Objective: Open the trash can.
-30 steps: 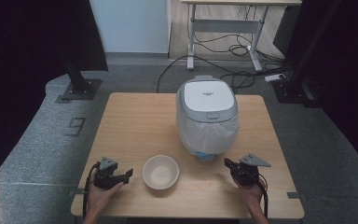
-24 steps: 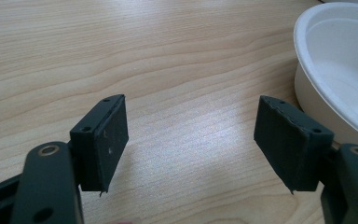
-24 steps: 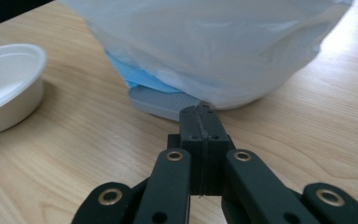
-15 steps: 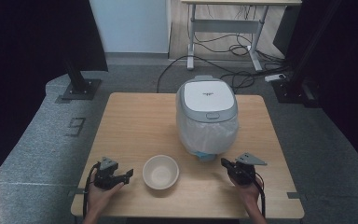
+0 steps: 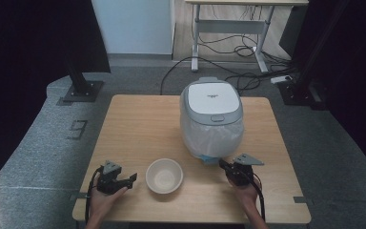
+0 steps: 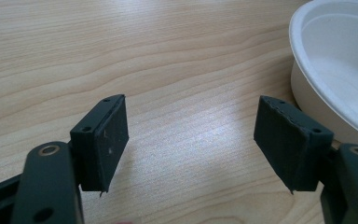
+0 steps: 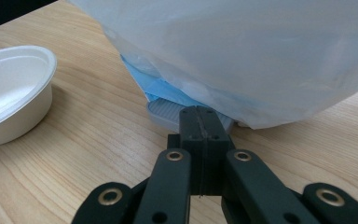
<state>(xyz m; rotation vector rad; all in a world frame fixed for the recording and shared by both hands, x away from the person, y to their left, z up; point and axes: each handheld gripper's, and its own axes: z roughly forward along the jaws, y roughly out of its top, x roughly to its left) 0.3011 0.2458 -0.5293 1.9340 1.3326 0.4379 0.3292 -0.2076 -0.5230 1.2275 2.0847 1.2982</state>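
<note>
Left gripper (image 6: 191,140) gapes over grained wood; right gripper (image 7: 199,122), jaws pressed together, faces the plastic-wrapped cooker (image 7: 242,51).

Soft, even overhead light brightens the wooden table (image 5: 138,124) against dim, near-black surroundings, with a pale sheen on the wood grain, faint shadows, and slightly soft close-up edges.

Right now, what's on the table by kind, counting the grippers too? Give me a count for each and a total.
Rice cooker, lid shut, body wrapped in a plastic bag: 1
White bowl, empty: 1
Grippers: 2, the left gripper open beside the bowl, the right gripper shut at the cooker's base
Total: 4
</note>
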